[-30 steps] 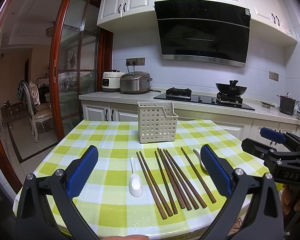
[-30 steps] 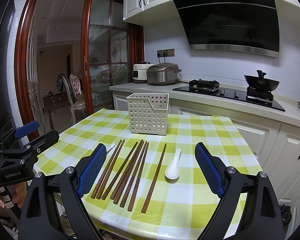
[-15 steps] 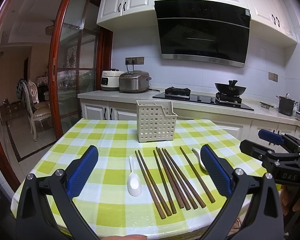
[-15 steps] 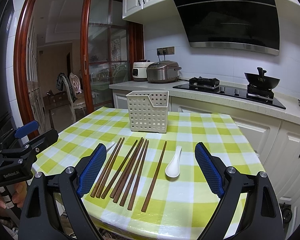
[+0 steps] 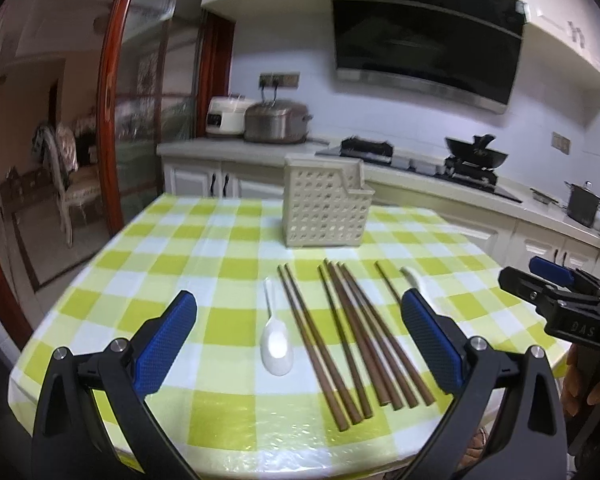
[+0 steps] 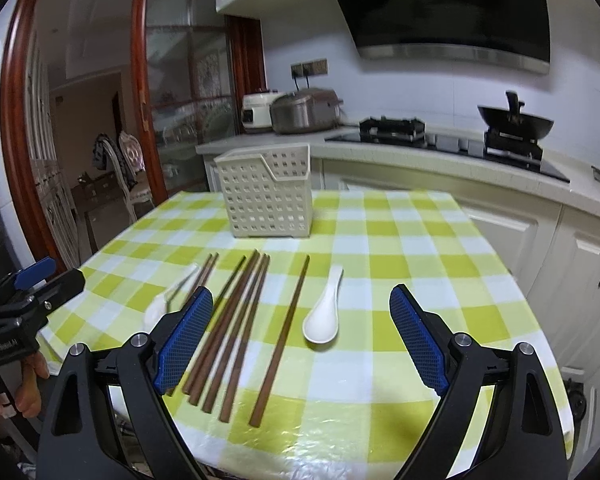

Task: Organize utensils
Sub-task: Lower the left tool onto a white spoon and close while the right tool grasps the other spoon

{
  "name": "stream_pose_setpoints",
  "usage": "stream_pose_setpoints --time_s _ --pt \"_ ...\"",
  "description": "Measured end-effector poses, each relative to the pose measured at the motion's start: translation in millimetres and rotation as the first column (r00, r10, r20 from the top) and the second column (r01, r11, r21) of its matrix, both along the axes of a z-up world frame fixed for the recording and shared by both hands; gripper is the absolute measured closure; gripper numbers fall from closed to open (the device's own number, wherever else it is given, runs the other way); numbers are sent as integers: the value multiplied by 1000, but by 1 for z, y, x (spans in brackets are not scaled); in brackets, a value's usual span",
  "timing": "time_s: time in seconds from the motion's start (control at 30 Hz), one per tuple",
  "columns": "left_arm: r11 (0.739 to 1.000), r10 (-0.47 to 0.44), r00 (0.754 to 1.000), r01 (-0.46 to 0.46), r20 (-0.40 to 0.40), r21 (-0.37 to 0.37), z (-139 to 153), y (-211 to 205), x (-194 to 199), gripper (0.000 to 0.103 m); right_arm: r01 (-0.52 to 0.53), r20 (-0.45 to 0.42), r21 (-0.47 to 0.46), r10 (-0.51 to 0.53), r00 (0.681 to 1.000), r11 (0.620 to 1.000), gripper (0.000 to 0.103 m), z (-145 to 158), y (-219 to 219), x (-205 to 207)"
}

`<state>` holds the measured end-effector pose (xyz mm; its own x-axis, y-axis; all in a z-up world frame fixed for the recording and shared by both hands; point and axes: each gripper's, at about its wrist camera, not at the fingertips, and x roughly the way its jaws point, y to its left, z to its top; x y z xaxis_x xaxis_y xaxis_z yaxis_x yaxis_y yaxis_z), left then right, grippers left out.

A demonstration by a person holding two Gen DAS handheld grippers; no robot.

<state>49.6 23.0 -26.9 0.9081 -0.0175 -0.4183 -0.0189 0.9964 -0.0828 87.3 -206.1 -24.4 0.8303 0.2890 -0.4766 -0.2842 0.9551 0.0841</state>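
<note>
Several brown chopsticks (image 5: 352, 336) lie side by side on the green-checked table (image 5: 180, 248). A white spoon (image 5: 276, 340) lies left of them and a second white spoon (image 6: 323, 316) lies right of them. A beige perforated utensil holder (image 5: 324, 204) stands upright behind them; it also shows in the right wrist view (image 6: 268, 196). My left gripper (image 5: 300, 344) is open and empty above the near table edge, around the left spoon and chopsticks. My right gripper (image 6: 302, 344) is open and empty, with the right spoon between its fingers (image 6: 186, 340).
A kitchen counter (image 5: 460, 192) with a stove, a wok and rice cookers runs behind the table. A glass sliding door (image 5: 140, 120) and a chair (image 5: 64, 176) are to the left. White cabinets (image 6: 580, 264) stand close to the table's right side.
Both grippers have moved forward and tilted down toward the table, so the utensils look nearer. Both stay open. Nothing on the table has moved.
</note>
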Motion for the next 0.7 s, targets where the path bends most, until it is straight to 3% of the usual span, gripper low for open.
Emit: stream_pose_setpoints --time_s 0.1,0.3,0.4,0.5,0.7 --pt "1000 13 996 -15 -90 -23 -12 10 25 4 7 -66 -1 -7 998 1000 18 -8 0 22" --pt "999 25 967 -18 -254 31 -39 18 72 4 31 -199 -36 -38 979 999 18 -27 5 78" --pt "1000 1 943 -11 -332 -29 -47 28 99 4 35 -250 -54 -48 967 998 18 -33 8 104" --pt "997 -16 915 -15 -404 -73 -53 35 121 4 43 -296 -87 -67 953 995 29 -41 13 132" --pt "998 -46 868 14 -494 -68 -64 39 160 5 27 -390 -81 -56 919 996 54 -56 15 163"
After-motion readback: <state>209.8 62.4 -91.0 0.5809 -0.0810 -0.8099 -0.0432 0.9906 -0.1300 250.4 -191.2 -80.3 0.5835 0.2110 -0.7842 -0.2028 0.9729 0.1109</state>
